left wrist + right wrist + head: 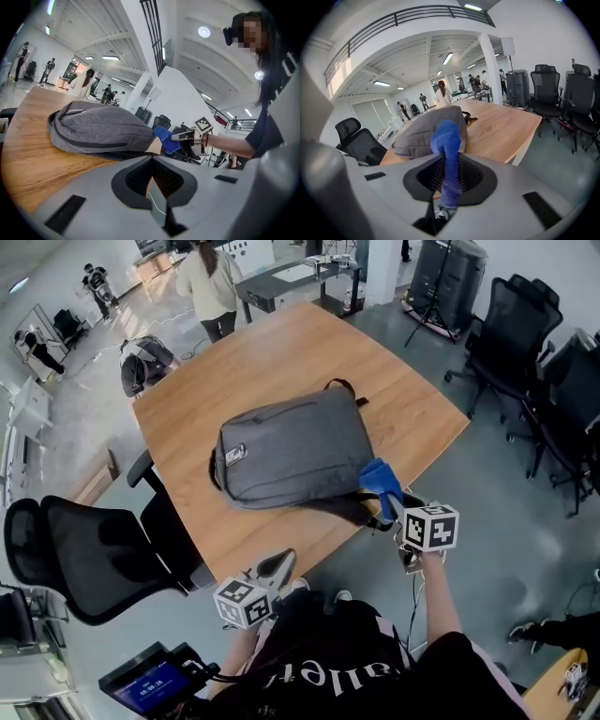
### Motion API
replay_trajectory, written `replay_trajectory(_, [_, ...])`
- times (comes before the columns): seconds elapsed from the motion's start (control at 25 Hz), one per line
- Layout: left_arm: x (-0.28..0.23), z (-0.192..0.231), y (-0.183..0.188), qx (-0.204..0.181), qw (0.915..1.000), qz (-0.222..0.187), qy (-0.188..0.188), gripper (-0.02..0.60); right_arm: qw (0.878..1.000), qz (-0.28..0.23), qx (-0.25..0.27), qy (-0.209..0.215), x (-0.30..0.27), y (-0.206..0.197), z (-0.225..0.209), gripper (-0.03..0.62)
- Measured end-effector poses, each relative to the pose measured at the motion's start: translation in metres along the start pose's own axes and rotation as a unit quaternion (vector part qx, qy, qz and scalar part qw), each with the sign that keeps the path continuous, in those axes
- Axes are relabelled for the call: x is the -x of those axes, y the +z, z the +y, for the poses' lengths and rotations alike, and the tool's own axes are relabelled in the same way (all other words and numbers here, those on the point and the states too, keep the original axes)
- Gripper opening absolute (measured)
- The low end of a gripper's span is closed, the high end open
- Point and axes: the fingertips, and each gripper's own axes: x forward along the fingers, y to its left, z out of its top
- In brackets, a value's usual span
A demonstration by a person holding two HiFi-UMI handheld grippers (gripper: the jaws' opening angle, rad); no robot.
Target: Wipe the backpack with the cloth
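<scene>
My right tool (449, 190) is clamped on the blue fabric cloth (447, 137), which stands up between its jaws; the cloth's free end touches the near right corner of the grey fabric backpack (291, 446). My left tool (155, 190) has its jaws together with nothing between them, and it hangs off the near edge of the light wooden tabletop (403, 390), apart from the backpack. The backpack lies flat at the tabletop's middle. A black mesh office chair (84, 559) stands just beside the tabletop's left edge.
</scene>
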Motion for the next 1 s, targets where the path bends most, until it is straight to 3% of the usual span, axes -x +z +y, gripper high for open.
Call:
replay_trajectory(0.24, [-0.008, -0.039, -0.007, -0.006, 0.9999, -0.016, 0.002, 0.002, 0.998, -0.022, 0.0, 0.055, 0.033, -0.02, 0.034, 0.069])
replay_trajectory(0.52, [-0.005, -0.092, -0.024, -0.006, 0.9999, -0.009, -0.003, 0.002, 0.992, -0.006, -0.004, 0.125, 0.072, -0.067, 0.081, 0.069])
replay_trajectory(0.72, [0.007, -0.085, -0.04, -0.001, 0.9999, 0.002, 0.013, 0.002, 0.989, 0.015, -0.009, 0.149, 0.067, -0.103, 0.102, 0.069])
replay_trajectory(1.0, [0.022, -0.074, -0.018, -0.008, 0.9993, -0.032, 0.018, 0.002, 0.987, 0.011, -0.016, 0.16, 0.077, -0.118, 0.127, 0.069])
